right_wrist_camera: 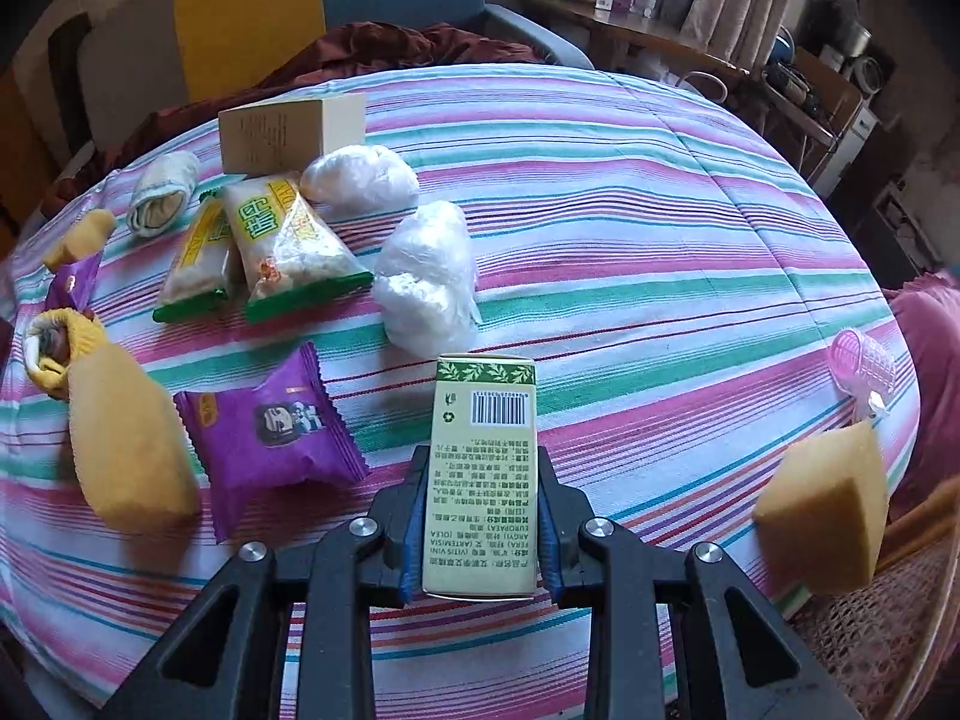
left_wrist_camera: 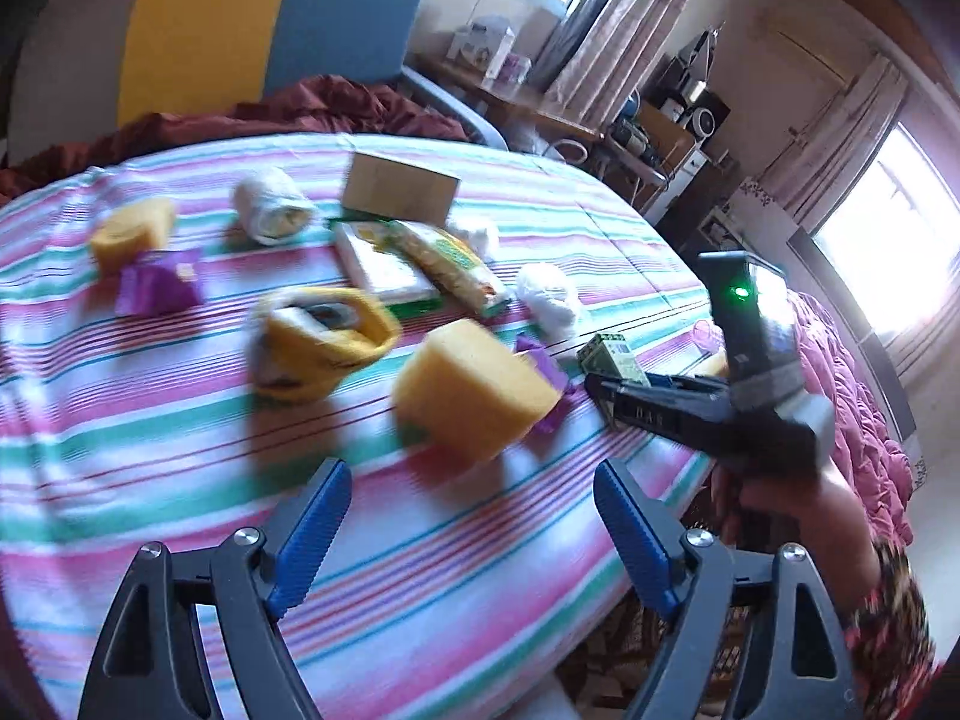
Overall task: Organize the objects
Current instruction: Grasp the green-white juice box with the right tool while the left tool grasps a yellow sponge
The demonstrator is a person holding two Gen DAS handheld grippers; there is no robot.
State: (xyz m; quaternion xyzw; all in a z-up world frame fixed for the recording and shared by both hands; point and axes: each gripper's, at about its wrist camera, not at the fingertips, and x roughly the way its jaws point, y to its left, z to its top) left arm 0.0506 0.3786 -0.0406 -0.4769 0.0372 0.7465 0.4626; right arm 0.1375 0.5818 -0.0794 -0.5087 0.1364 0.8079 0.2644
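Right hand-held gripper (right_wrist_camera: 480,531) clamps the green box (right_wrist_camera: 483,468) — lengthwise between its pads.

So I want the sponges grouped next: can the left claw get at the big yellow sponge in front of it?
Probably yes. The left claw is wide open and empty, and the sponge lies just ahead with bare tablecloth between them.
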